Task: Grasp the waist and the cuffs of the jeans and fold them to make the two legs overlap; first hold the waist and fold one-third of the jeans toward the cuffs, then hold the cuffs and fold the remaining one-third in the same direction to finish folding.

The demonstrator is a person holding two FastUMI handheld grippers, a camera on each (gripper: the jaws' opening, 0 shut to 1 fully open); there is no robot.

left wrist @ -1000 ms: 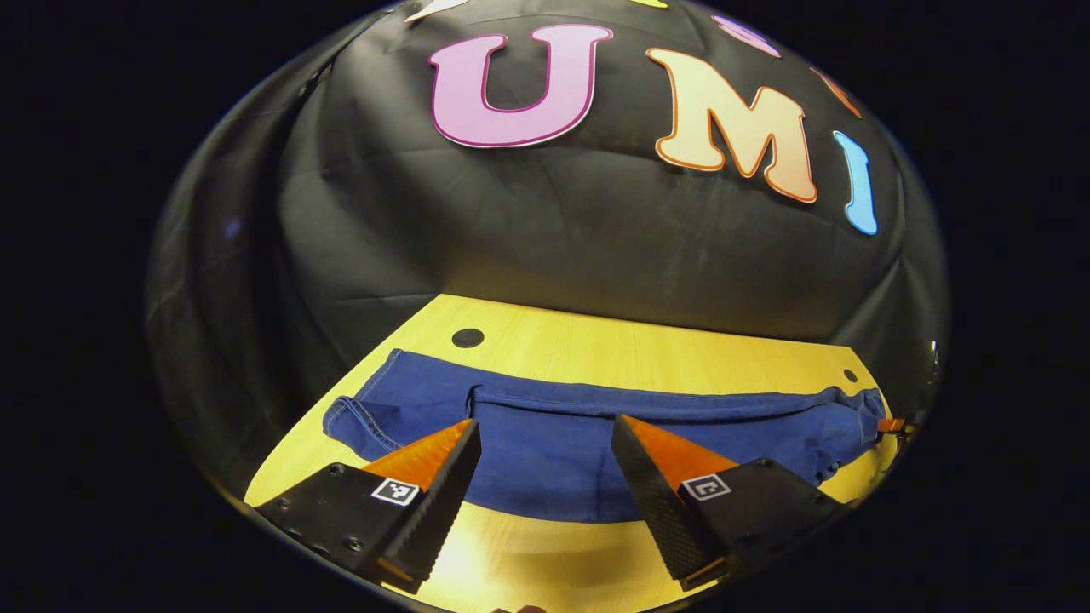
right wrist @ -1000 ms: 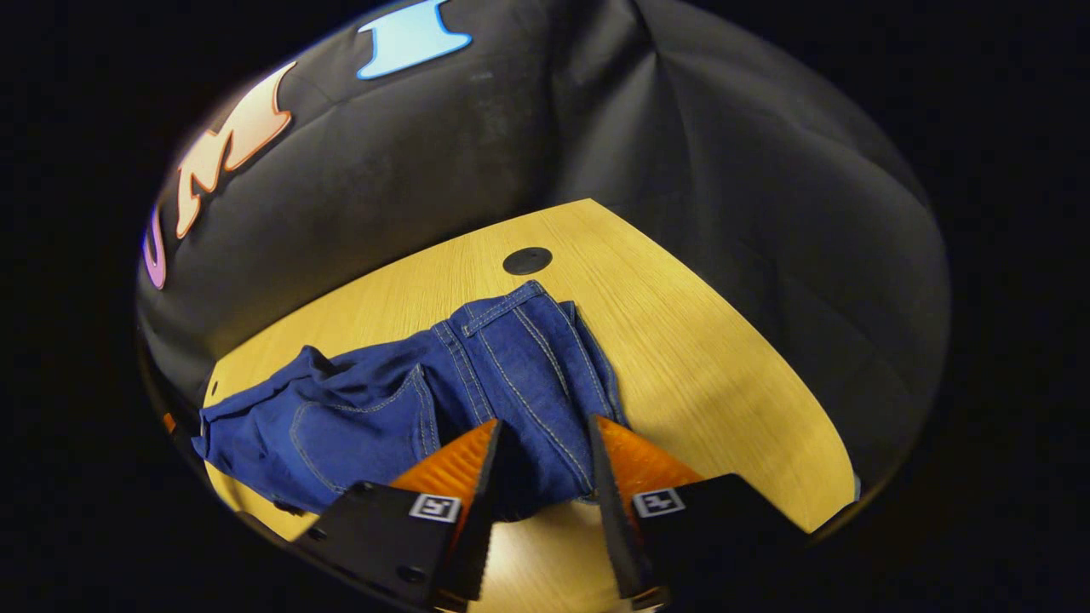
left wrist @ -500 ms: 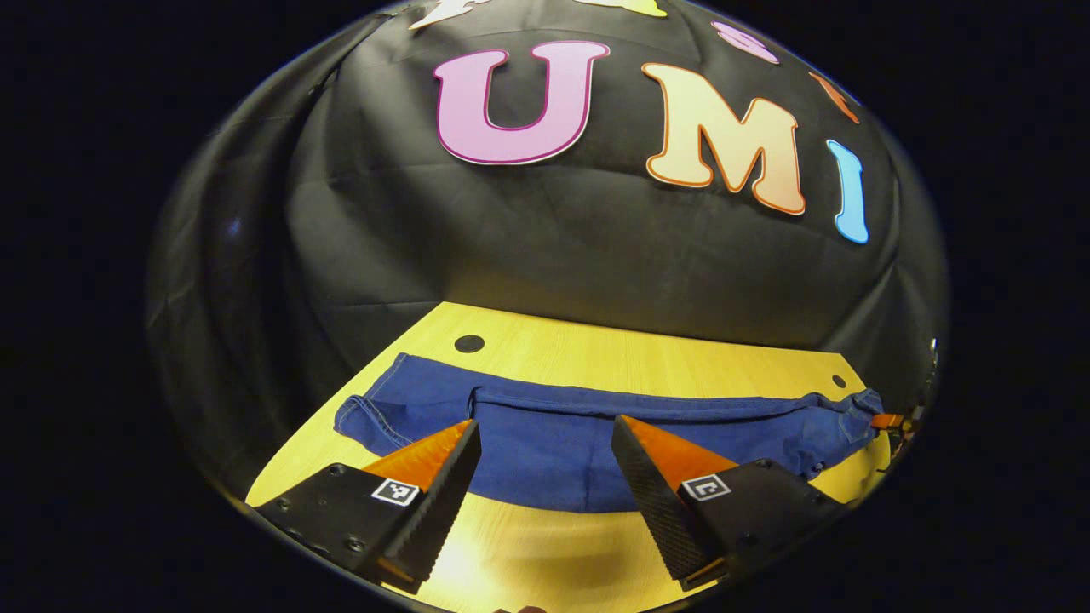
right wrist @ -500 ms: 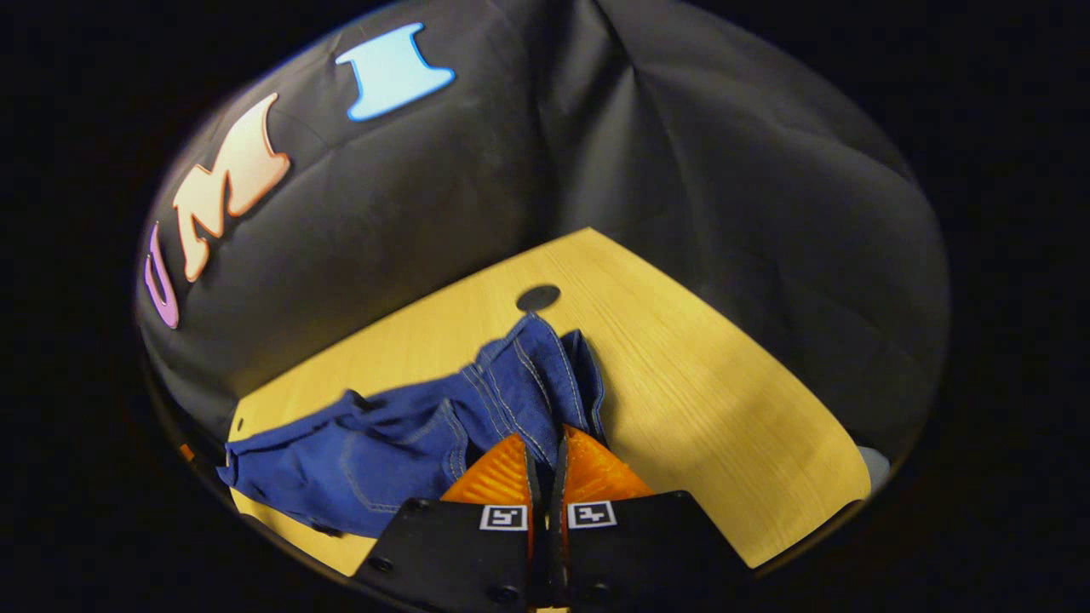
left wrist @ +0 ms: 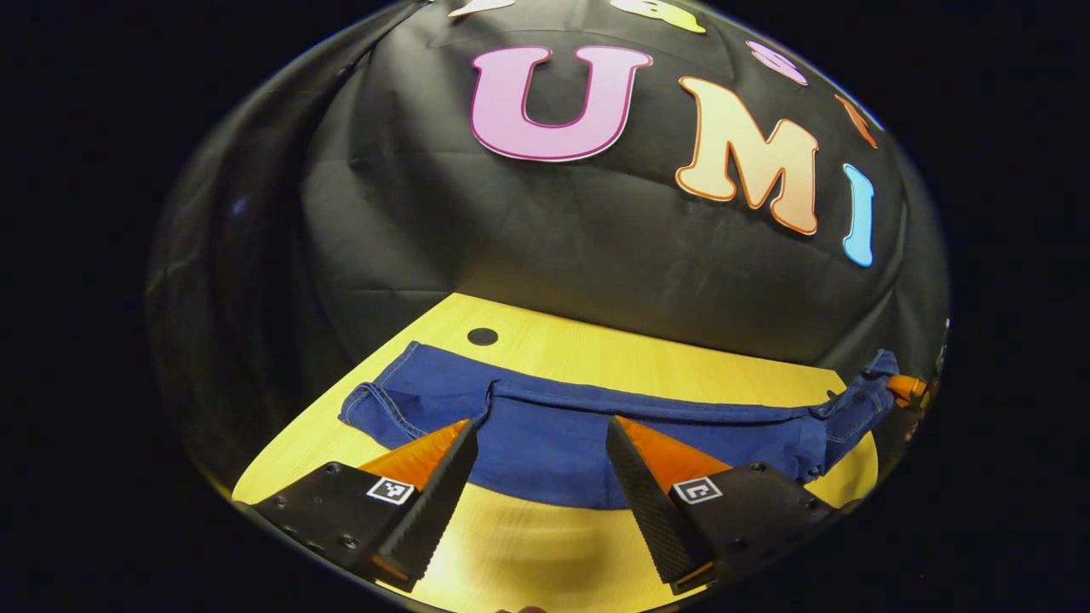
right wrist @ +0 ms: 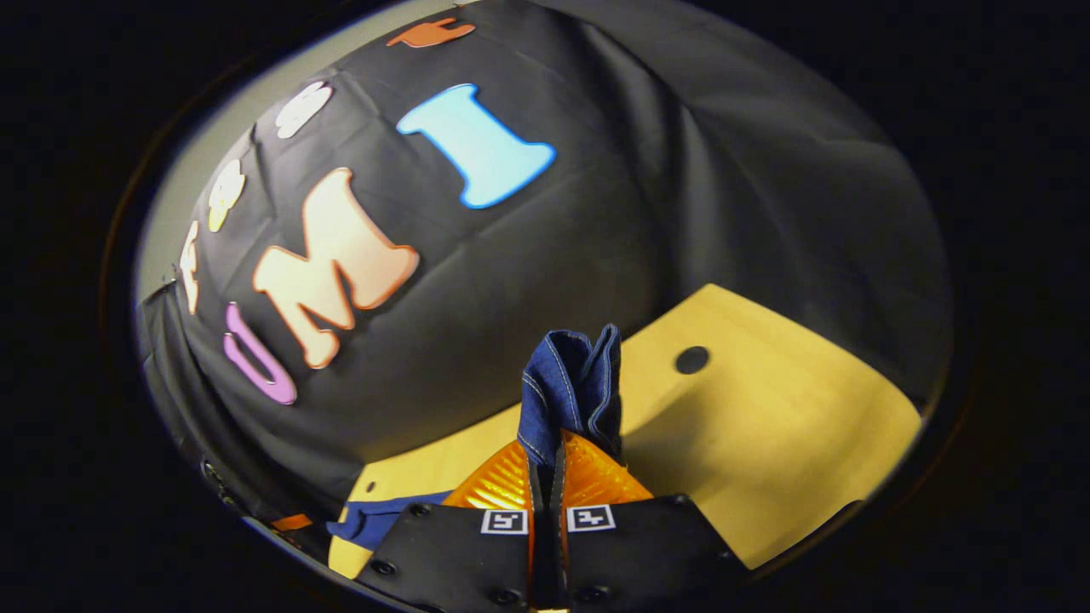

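Yellow wooden bench (left wrist: 647, 358), black cloth behind. Your right gripper (right wrist: 546, 464) closed its jaws on the waist end of the blue denim jeans (left wrist: 562, 434) half a second ago; now that end stands lifted, centre frame. Left gripper (left wrist: 541, 443), jaws apart, hovers over the legs, lower centre. First fold is starting.

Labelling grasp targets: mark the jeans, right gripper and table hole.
jeans (left wrist: 553, 443), left gripper view, on the flat leg panel.
right gripper (right wrist: 547, 464), right gripper view, between its fingertips, clamping denim.
table hole (right wrist: 691, 359), right gripper view, on its dark centre.
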